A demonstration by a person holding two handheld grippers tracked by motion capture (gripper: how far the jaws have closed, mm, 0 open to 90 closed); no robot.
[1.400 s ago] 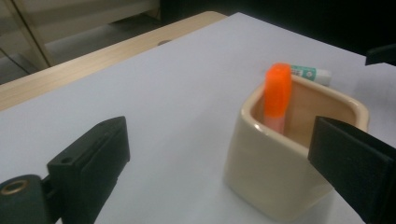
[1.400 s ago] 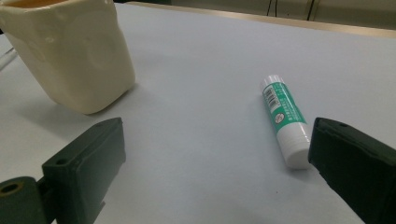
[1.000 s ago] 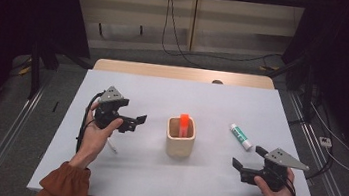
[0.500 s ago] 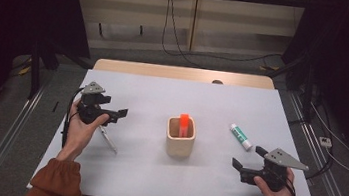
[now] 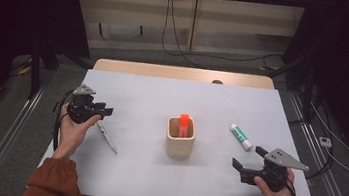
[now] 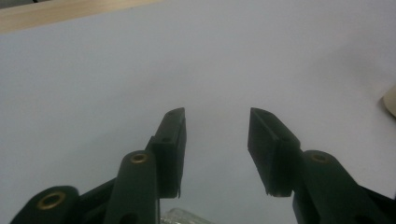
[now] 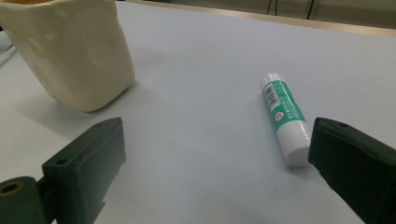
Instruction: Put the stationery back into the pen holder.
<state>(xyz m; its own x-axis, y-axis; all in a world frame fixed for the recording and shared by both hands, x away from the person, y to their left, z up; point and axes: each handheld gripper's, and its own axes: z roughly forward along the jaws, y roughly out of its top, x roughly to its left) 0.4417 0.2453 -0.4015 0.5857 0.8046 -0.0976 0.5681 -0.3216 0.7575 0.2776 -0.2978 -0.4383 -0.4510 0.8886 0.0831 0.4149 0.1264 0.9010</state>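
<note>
Just below left claw [image 5: 105, 111]: pen [image 5: 106, 137], untouched.

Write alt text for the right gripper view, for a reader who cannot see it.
A green-and-white glue stick lies on the pale table, just ahead of one black jaw of the open right gripper, with nothing between the jaws. A cream cup stands farther back on the other side.

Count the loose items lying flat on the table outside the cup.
2: a glue stick right of the cup, and a clear pen-like item left of it. More could sit hidden inside the cup.
</note>
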